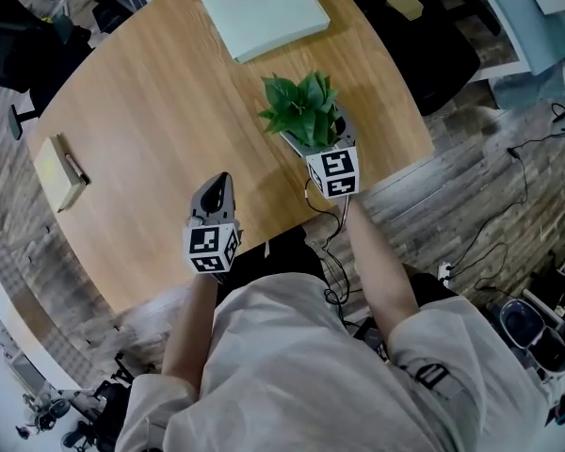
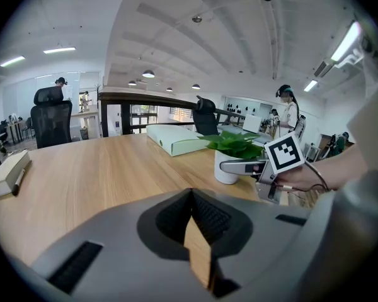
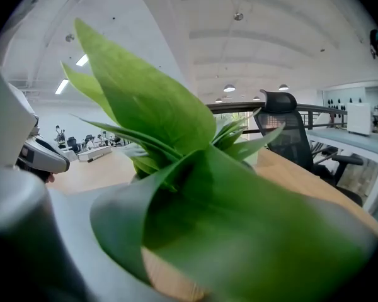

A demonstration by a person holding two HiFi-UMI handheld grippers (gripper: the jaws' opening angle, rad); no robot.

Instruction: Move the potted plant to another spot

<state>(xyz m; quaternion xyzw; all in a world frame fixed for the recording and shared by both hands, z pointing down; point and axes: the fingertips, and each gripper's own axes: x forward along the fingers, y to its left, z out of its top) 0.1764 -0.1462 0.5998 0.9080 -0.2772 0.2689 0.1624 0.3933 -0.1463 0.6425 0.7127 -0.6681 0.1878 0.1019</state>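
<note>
The potted plant (image 1: 303, 111) stands upright on the wooden tabletop (image 1: 160, 102), close to the edge nearest the person. In the left gripper view it shows as a white pot (image 2: 225, 168) under a tuft of green leaves.

The right gripper (image 1: 318, 136) reaches in from the person's side of the plant, its fingers spread wide with the pot between them, one finger (image 2: 242, 166) lying alongside the pot near its rim. No view shows whether the pads touch the pot. In the right gripper view the leaves (image 3: 176, 143) fill nearly everything ahead of the fingers.

The left gripper (image 1: 218, 185) hovers over the tabletop to the left of the plant, well apart from it, with its fingers pressed together at the tips and nothing between them.

Beyond the plant, farther from the person, lies a pale green box (image 1: 259, 8). Far to the left of the plant, near the tabletop's edge, lies a notebook (image 1: 58, 172) with a pen on it.
</note>
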